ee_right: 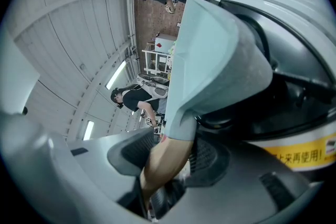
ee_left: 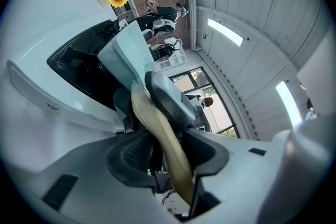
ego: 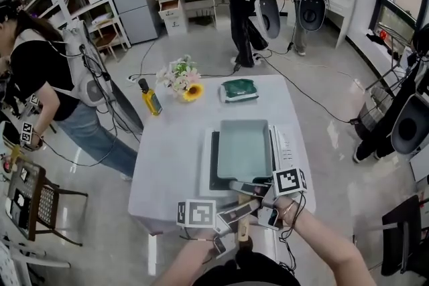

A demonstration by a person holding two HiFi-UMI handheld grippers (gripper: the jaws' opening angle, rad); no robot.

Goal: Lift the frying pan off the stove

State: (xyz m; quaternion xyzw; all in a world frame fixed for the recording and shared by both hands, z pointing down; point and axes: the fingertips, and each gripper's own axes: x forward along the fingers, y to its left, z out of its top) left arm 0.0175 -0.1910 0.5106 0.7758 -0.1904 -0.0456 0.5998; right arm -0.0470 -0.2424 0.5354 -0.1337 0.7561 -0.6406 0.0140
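A square pale teal frying pan [ego: 244,147] sits on the black-topped stove [ego: 213,161] on the white table [ego: 171,157]. Its wooden handle [ego: 243,228] points toward me. My right gripper [ego: 249,189] is on the handle close to the pan; in the right gripper view both pads press the handle [ee_right: 165,157] just below the pan [ee_right: 210,44]. My left gripper [ego: 236,213] is further back along the handle. In the left gripper view the handle [ee_left: 163,139] runs between the jaws, against one pad, with a dark gap at the other. The pan [ee_left: 128,55] rests on the stove [ee_left: 79,60].
A yellow oil bottle [ego: 150,97], a bunch of flowers [ego: 181,80] and a green folded cloth [ego: 239,90] stand at the table's far end. A person [ego: 47,77] stands left of the table, two more at the back. A chair [ego: 37,201] is at the lower left.
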